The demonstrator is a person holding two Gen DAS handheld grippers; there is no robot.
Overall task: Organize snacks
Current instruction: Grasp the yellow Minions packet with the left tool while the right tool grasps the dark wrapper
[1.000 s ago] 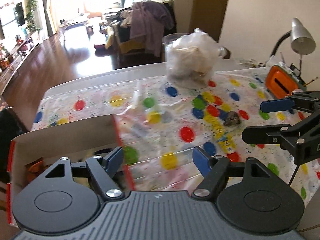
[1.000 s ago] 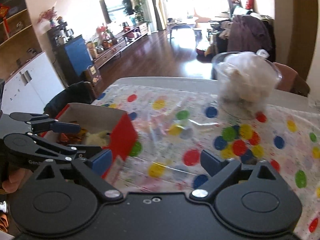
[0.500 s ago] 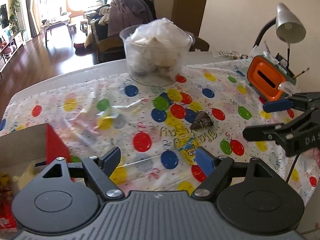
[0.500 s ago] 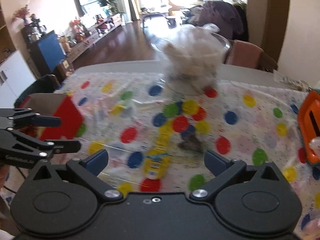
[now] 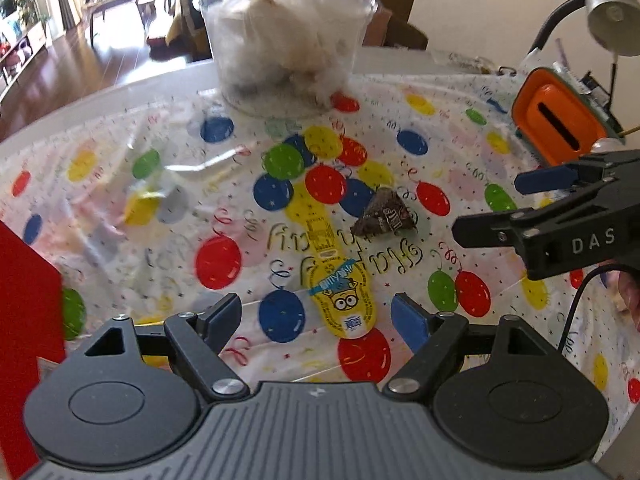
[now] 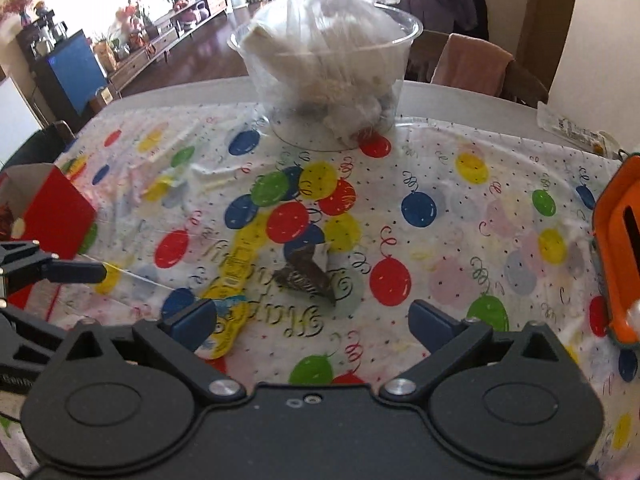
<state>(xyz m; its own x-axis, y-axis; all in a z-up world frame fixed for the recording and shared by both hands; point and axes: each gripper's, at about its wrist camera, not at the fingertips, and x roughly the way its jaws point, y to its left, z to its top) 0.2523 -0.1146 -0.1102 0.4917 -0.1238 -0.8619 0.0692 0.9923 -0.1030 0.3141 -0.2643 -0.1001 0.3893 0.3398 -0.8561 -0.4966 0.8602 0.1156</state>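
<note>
Left wrist view: surface (image 5: 120,92) wearing a balloon-print cloth (image 5: 452,152), living room lying beyond. Left gripper (image 5: 316,316) hanging with fingers apart over a long yellow pouch (image 5: 340,300). Dark triangular packet (image 5: 384,216) lying just beside it. Clear tub (image 5: 288,32) standing at the far edge. Red box (image 5: 28,320) getting cut off at the left.

Right wrist view: right gripper (image 6: 312,320) hanging with fingers apart, nothing between them, just before the packet (image 6: 306,276). Pouch (image 6: 232,292) partly hiding behind the left finger. Orange holder (image 6: 620,248) getting cropped at right; tub (image 6: 328,76) contents looking blurred.
</note>
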